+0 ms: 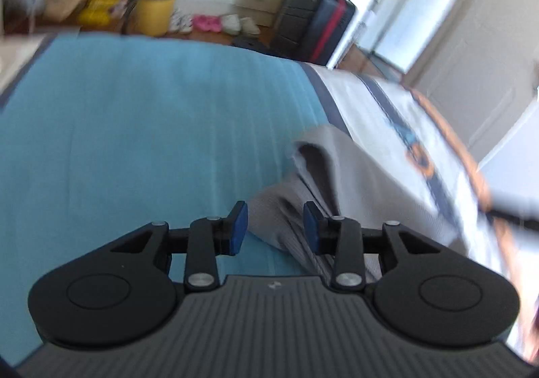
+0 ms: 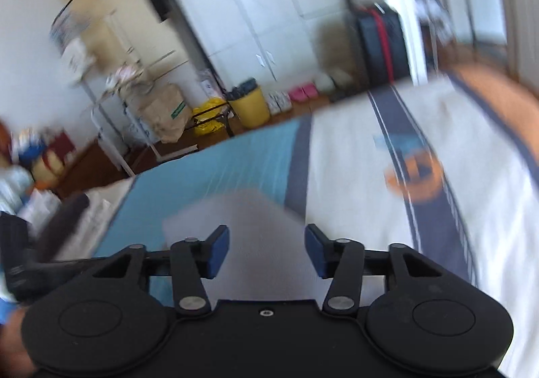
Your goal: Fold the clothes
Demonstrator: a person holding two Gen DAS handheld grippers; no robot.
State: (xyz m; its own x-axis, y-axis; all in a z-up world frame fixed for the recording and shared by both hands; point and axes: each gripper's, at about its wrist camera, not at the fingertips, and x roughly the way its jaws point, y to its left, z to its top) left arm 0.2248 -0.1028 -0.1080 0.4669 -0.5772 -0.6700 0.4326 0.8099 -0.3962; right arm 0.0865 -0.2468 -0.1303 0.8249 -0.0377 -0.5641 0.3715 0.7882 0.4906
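Note:
A grey garment lies bunched on the bed, where the blue part of the cover meets the white part with navy stripes and orange print. My left gripper hovers over the garment's near edge. Its blue pads stand apart and nothing is pinched between them. In the right wrist view the garment is a pale, blurred, flat shape below my right gripper, whose jaws are open and hold nothing. A dark blurred shape at the left edge may be the other gripper.
Beyond the bed stand a yellow bin, pairs of shoes, a dark suitcase with a red stripe, white cupboards, a brown paper bag and a metal rack. A bright doorway lies far right.

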